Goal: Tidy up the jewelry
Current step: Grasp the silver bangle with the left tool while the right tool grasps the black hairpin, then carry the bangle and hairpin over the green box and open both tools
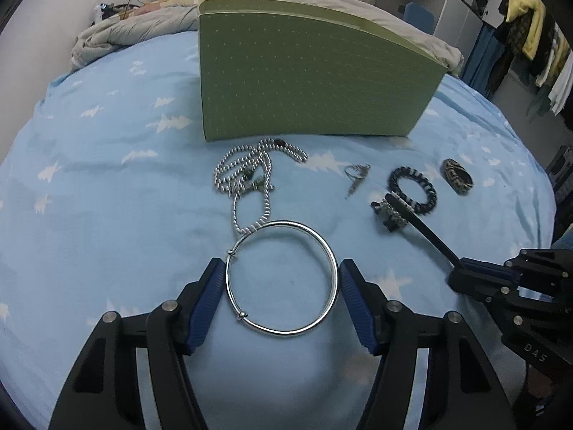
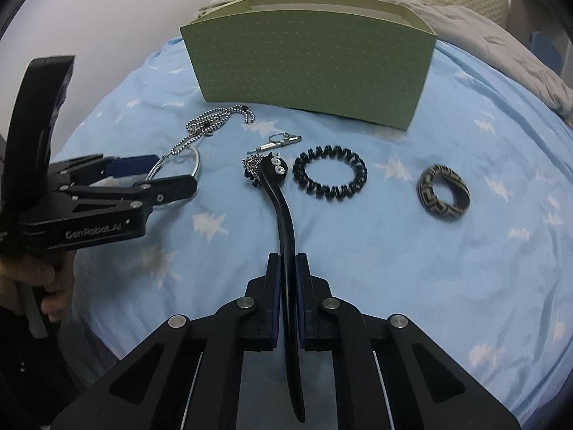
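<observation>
On the blue bedsheet (image 2: 394,251), the green box (image 2: 308,61) stands open-topped, contents hidden.

My right hand-held gripper (image 2: 286,268) clamped on black hairpin (image 2: 284,222). Its jewelled tip by spiral tie (image 2: 329,175) on bed (image 2: 394,268). My left hand-held gripper (image 2: 175,170) around bangle (image 2: 195,165). Green box (image 2: 308,68) behind.

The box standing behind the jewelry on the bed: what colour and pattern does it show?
The box is olive green with rows of small pale dots, seen best in the right wrist view.
</observation>
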{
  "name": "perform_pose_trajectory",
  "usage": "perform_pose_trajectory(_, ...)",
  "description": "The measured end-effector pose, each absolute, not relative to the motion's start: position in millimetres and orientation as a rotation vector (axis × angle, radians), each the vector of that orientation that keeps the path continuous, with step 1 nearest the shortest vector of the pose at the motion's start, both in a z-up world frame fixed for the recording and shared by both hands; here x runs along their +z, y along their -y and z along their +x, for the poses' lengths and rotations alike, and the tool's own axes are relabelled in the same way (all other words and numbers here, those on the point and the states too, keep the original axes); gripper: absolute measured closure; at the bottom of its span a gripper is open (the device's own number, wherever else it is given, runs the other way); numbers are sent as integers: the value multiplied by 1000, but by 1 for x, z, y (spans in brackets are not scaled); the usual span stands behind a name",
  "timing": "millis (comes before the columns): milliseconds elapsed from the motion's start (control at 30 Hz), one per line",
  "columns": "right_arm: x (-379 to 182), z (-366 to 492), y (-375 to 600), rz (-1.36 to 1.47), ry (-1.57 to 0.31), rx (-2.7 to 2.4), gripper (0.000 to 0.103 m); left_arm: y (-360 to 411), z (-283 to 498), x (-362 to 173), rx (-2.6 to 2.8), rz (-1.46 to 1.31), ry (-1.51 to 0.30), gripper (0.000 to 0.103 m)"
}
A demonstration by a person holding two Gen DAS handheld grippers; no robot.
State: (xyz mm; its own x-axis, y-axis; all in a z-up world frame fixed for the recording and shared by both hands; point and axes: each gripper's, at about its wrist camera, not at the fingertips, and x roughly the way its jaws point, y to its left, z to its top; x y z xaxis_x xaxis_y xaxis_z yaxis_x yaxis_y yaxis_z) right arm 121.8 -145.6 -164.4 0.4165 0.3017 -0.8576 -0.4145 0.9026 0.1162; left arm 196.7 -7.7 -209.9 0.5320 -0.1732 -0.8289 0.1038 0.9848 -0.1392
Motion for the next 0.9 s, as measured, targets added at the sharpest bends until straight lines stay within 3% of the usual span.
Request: perform_pose_trajectory(900, -99, 69, 167, 41, -907, 295, 98, 5, 117, -131, -203, -154, -901, 38)
